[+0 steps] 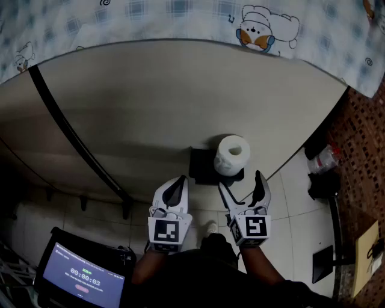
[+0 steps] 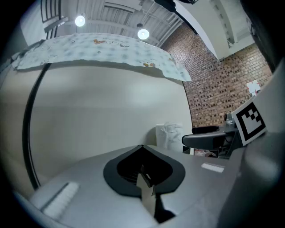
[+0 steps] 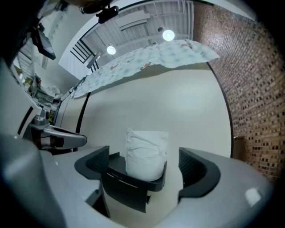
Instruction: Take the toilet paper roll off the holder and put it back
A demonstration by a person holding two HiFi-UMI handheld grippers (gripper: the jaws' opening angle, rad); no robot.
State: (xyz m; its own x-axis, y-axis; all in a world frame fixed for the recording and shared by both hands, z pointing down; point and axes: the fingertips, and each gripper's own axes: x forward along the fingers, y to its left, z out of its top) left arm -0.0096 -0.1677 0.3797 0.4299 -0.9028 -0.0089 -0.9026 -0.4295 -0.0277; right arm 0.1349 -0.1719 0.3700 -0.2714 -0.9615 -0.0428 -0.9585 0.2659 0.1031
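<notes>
A white toilet paper roll [image 1: 231,154] stands upright on a black holder [image 1: 202,166] fixed to the beige wall. My right gripper [image 1: 241,183] is open just short of it, a jaw on each side of the holder's near end, touching nothing. In the right gripper view the roll [image 3: 146,151] sits on the holder [image 3: 129,185], framed by the spread jaws of the right gripper [image 3: 144,168]. My left gripper [image 1: 178,187] hangs shut and empty to the left of the holder. From the left gripper [image 2: 143,151] view, the roll [image 2: 169,135] lies ahead to the right.
A black bar [image 1: 72,138] runs slantwise down the wall at left. A patterned cloth [image 1: 180,15] hangs above. A brick wall [image 1: 361,150] closes the right side, with dark objects [image 1: 322,174] on the tiled floor below. A screen with a timer [image 1: 84,278] sits at bottom left.
</notes>
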